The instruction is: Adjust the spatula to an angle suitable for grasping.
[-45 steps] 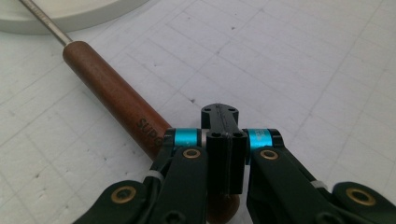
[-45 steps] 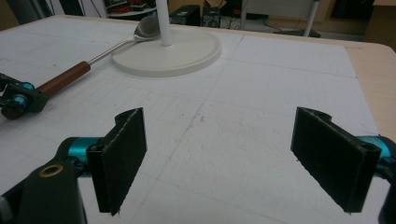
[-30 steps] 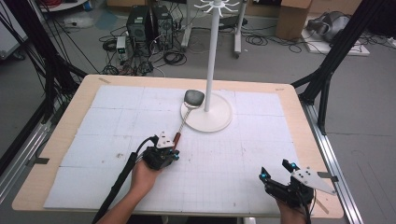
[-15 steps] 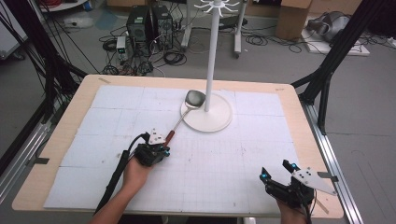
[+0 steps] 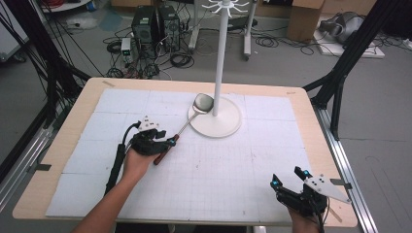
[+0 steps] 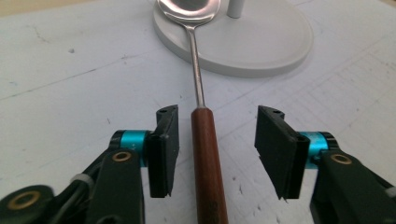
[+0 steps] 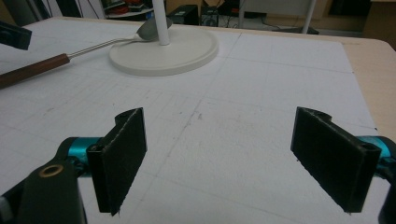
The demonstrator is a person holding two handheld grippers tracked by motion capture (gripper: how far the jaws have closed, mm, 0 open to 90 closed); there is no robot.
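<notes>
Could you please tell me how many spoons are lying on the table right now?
1. The spoon lies with its bowl on the white stand base and its wooden handle between the open jaws of the left gripper.

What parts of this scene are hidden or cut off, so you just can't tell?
- Ladle: left gripper view, the handle's end runs off the bottom edge; its bowl is cut by the top edge.
- Stand: high view, its hooked top is cut by the top edge.
- Ladle's bowl: right gripper view, the stand's pole partly hides it.

Ladle (image 5: 187, 123) bowl rests on stand base (image 5: 228, 127) (handle on table (image 5: 291, 126)).
</notes>
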